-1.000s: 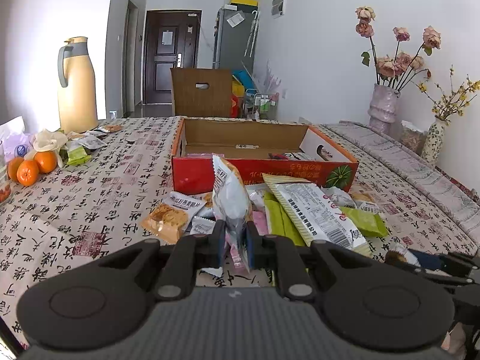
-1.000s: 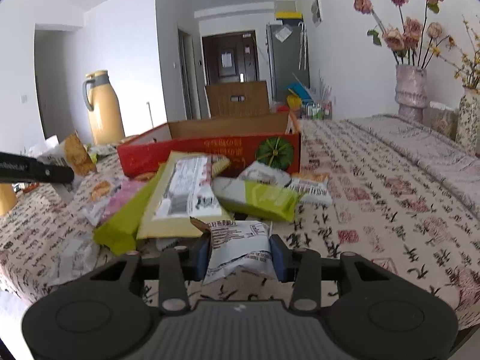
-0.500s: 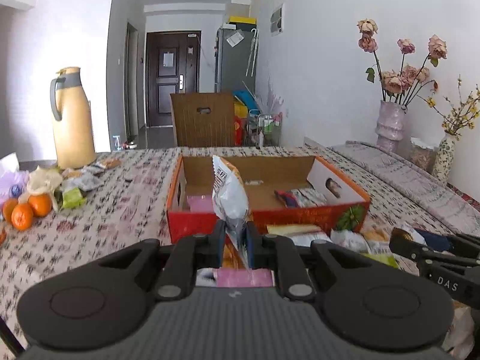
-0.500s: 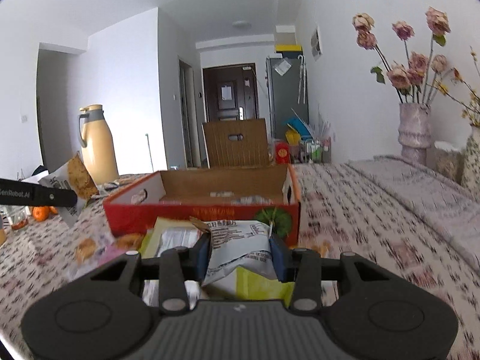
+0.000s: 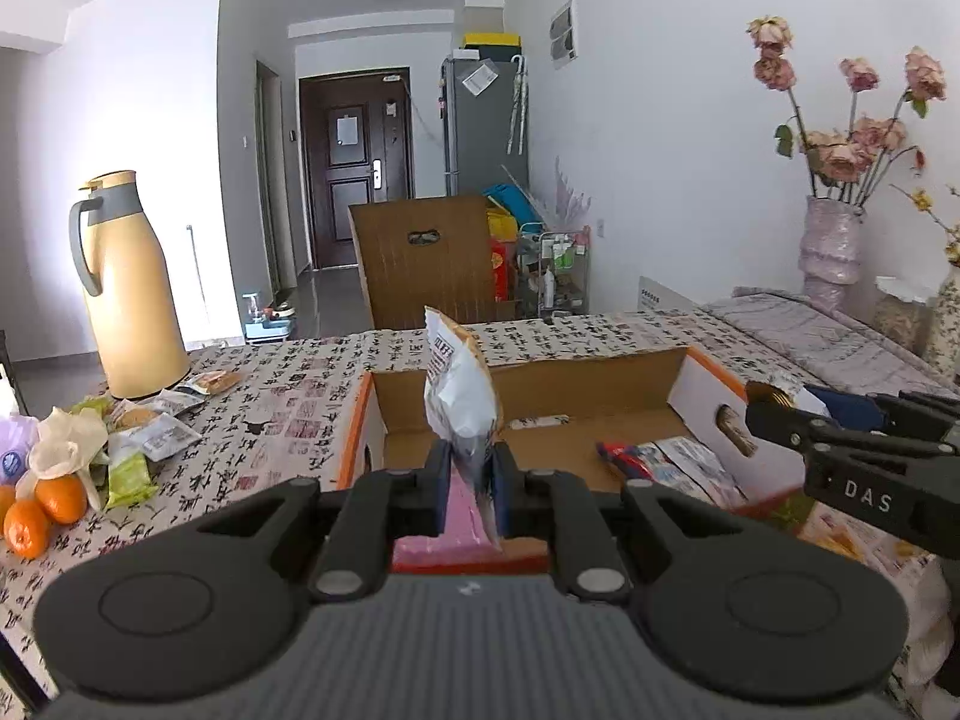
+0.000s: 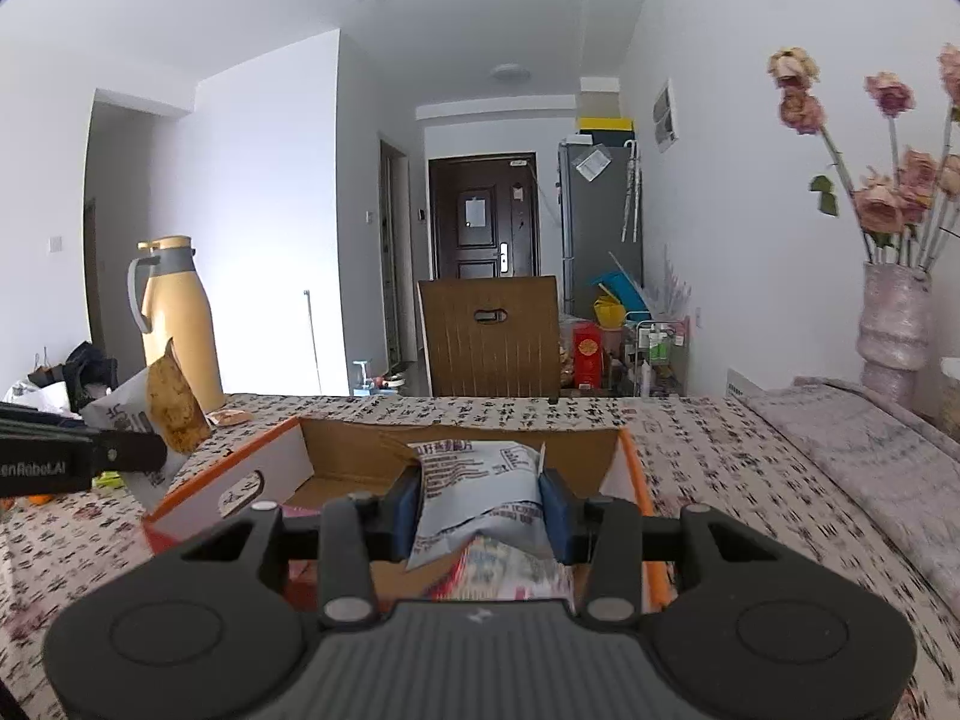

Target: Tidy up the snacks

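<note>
We're holding both grippers over the open cardboard box [image 5: 540, 384]. Left gripper [image 5: 470, 480] is clamping a white snack bag [image 5: 459, 396] upright by its bottom edge, above the box's near wall. Right gripper [image 6: 480, 507] is gripping a grey-white packet [image 6: 480, 480] across its width, over the box interior. Risk: the thin edge pinch is letting the left bag flop and land outside the box on release.

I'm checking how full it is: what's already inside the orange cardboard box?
In the cardboard box: a pink packet near the front, red-and-white packets on the right, and bare cardboard behind. The left gripper and its snack packet cover the middle.
</note>
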The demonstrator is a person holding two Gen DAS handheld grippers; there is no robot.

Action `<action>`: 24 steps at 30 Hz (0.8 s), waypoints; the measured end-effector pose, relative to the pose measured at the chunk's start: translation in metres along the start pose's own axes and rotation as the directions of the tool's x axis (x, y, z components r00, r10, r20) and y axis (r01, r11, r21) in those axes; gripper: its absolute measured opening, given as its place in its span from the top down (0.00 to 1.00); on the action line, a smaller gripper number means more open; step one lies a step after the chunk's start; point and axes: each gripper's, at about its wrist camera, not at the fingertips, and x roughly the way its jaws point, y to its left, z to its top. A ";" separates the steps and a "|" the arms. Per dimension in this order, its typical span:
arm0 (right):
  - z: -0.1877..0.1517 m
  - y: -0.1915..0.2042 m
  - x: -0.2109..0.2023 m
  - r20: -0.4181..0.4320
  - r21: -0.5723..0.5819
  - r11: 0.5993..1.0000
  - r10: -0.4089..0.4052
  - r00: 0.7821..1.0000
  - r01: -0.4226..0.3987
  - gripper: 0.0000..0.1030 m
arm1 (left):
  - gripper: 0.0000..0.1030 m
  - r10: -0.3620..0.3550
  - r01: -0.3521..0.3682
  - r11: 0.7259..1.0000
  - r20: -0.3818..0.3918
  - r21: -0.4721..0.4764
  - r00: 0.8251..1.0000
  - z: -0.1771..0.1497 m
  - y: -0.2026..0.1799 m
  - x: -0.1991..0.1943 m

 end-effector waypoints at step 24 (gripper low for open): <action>-0.014 -0.007 0.041 -0.045 0.051 0.998 -0.030 0.999 0.033 0.14 | 0.17 0.041 -0.041 0.997 -0.004 -0.065 0.999 -0.008 0.018 0.055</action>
